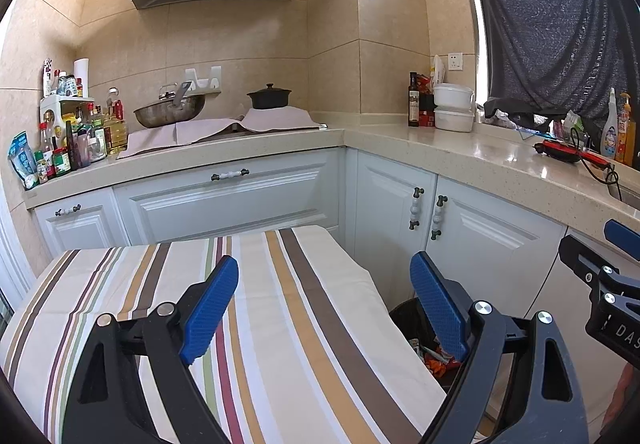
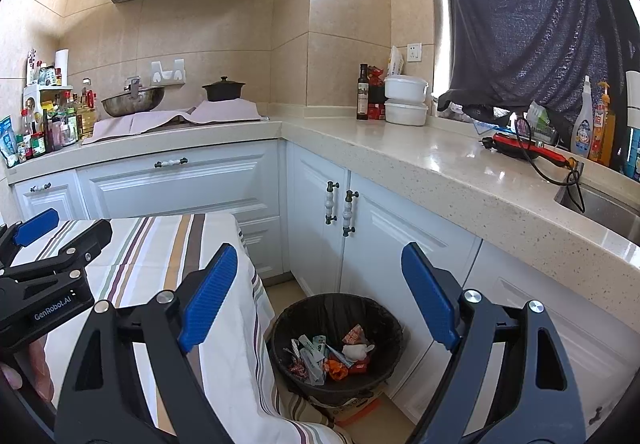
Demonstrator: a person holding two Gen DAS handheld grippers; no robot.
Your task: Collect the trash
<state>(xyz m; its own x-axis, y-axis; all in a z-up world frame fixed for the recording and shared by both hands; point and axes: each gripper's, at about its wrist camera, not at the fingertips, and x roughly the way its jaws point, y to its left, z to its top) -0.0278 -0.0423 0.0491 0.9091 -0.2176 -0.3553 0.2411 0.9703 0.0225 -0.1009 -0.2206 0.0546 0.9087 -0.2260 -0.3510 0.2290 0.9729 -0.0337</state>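
A tiled kitchen corner is surrounding a striped table (image 2: pixel 168 264) — the round trash bin (image 2: pixel 340 340) is standing upright beside its edge, mouth facing up, wrappers inside. Left gripper (image 1: pixel 324 308) and right gripper (image 2: pixel 320 300) are hovering wide, empty.

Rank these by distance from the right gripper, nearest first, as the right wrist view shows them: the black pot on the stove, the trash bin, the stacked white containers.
From the open right gripper:
1. Trash bin, on the floor just below the fingers.
2. Stacked white containers, on the counter, right of the corner.
3. Black pot, on the stove, left of the corner, by the back wall.
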